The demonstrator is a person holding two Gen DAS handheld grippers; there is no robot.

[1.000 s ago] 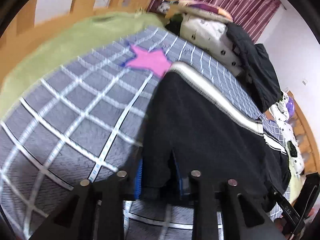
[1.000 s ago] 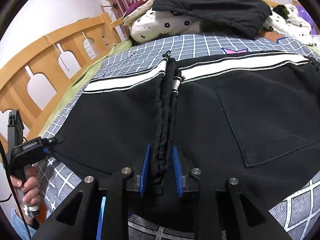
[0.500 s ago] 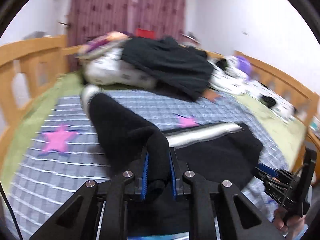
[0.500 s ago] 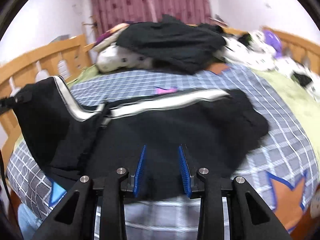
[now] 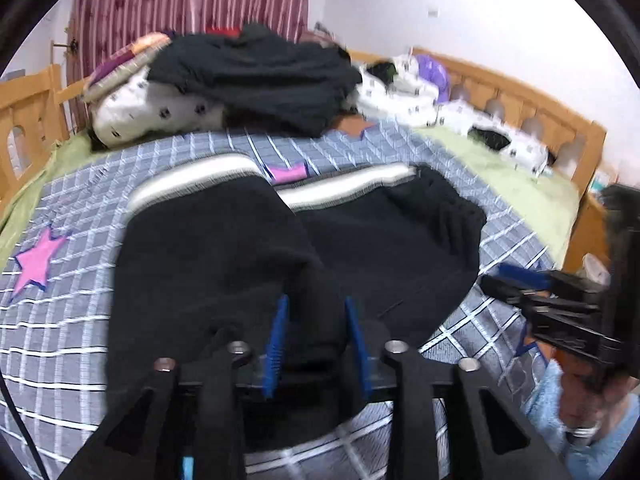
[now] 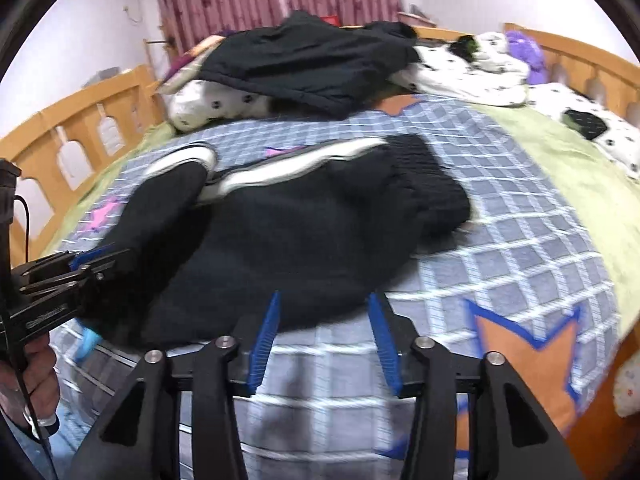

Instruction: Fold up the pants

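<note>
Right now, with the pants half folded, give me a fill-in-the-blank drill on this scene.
1. The black pants lie on a checked blanket whose near star is coloured ____.
2. The left gripper has its jaws around the ____.
3. The right gripper has its jaws open and holds ____.
4. The pants' waistband stripe is coloured ____.

Missing words: orange; pants; nothing; white
</note>
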